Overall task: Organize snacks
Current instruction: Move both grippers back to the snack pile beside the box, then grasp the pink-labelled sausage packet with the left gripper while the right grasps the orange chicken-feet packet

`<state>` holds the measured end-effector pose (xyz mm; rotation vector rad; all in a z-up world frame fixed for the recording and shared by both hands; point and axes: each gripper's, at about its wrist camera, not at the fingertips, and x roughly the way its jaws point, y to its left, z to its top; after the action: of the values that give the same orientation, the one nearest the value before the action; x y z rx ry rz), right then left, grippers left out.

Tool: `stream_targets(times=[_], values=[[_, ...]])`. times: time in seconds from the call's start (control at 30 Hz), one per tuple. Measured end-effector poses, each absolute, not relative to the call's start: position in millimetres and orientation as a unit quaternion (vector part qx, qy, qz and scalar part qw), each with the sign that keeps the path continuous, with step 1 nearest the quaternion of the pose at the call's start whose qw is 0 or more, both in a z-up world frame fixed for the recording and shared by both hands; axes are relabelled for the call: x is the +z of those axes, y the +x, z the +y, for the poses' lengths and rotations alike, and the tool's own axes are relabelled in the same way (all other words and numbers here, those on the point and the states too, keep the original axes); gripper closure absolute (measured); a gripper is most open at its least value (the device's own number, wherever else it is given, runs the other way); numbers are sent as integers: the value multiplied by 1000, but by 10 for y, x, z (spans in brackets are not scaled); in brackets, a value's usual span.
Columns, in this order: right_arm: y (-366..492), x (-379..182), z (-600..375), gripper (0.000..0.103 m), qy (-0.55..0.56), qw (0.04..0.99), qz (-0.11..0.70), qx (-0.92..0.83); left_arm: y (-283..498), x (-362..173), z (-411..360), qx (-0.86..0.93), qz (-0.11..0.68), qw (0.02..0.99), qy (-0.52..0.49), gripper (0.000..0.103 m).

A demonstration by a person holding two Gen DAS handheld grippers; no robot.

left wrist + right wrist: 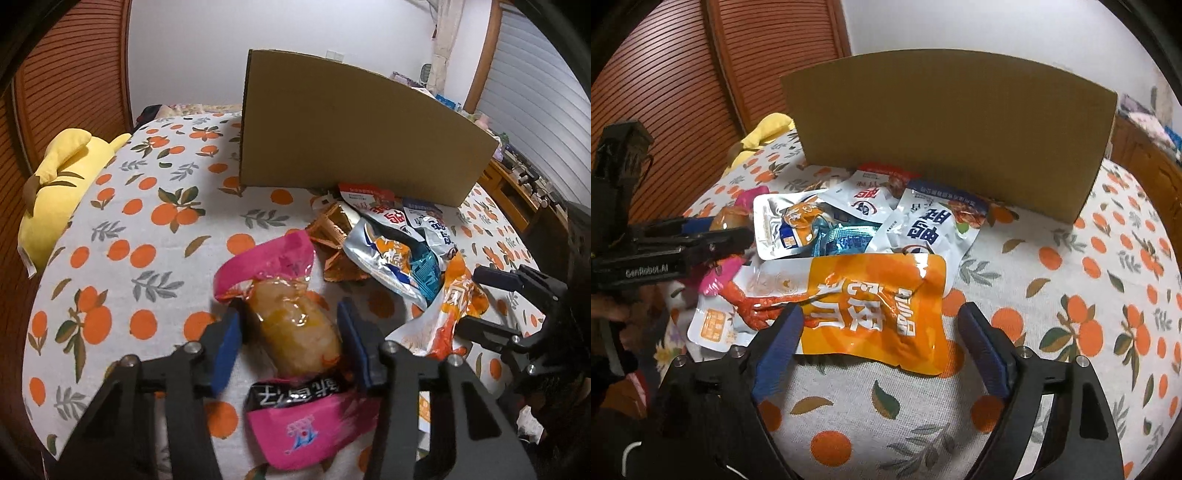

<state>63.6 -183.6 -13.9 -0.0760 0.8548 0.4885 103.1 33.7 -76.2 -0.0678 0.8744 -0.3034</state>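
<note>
Left wrist view: the pink snack pouch point(291, 325) is straddled by the left gripper point(290, 332), seemingly ungripped; the right gripper point(881, 332) is spread around the orange packet point(875, 310).

The left gripper point(291, 332) straddles a pink-ended clear plastic snack packet point(291, 317) holding a pale yellowish piece of food; its blue pads sit just beside the packet on either side, and whether they press on it cannot be told. The packet lies on a white bedsheet printed with oranges point(147, 229). Right of it is a heap of silver and orange foil snack bags point(399, 247), and the black right gripper point(476, 299) straddles an orange bag there. Behind stands a brown cardboard box point(354, 129); a yellow plush toy point(62, 184) lies far left.
</note>
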Motion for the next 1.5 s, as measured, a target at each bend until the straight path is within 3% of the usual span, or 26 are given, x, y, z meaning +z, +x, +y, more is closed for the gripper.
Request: stream_targets(times=[0.3, 0.5, 1.03, 1.27, 1.5], values=[[642, -145, -1820, 12, -48, 877, 412, 243, 1073, -766, 343, -150, 422, 894, -16, 49], [649, -109, -1861, 15, -48, 873, 422, 238, 1044, -765, 459, -149, 419, 896, -13, 61], [601, 191, -1551, 15, -60, 878, 393, 265, 1057, -777, 547, -134, 415, 900, -15, 56], [607, 30, -1228, 14, -127, 869, 403, 255, 1059, -777, 553, -135, 415, 899, -18, 56], [535, 5, -1559, 14, -139, 877, 397, 234, 1044, -776, 548, -135, 412, 901, -19, 56]])
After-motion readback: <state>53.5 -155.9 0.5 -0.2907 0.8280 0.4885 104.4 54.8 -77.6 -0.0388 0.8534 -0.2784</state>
